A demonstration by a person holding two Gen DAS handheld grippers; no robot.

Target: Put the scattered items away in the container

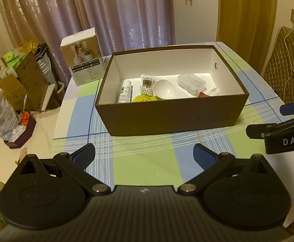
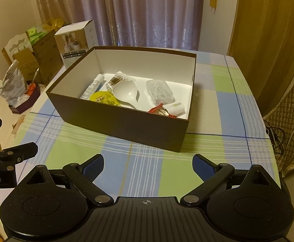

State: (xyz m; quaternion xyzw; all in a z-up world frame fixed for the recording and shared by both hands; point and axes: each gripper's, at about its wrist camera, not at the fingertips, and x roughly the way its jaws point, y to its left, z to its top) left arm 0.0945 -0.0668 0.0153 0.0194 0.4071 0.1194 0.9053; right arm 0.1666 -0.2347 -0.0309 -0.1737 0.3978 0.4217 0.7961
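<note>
Brown cardboard box (image 2: pixel 126 125), white inside, sits mid-table on checked cloth (image 2: pixel 147 173), holding white plastic scoop (image 2: pixel 124 93), tube, packets. No loose items visible on cloth; tidying looks done. Left gripper (image 1: pixel 145 157), right gripper (image 2: pixel 148 166): jaws apart, empty.

the checked blue, green and white tablecloth (image 2: pixel 147 173) looks like soft woven cloth, matt. the dark brown rectangular cardboard box (image 2: pixel 126 124) is matt outside, smooth white paper inside. the white plastic scoop (image 2: pixel 124 92) has a slight sheen; the clear plastic case (image 2: pixel 160 91) is glossy. the mauve curtain (image 1: pixel 126 10) is shiny patterned fabric. the matt black plastic gripper (image 1: pixel 145 155) has dull metal rivets and blue textured pads (image 1: pixel 84 155).
</note>
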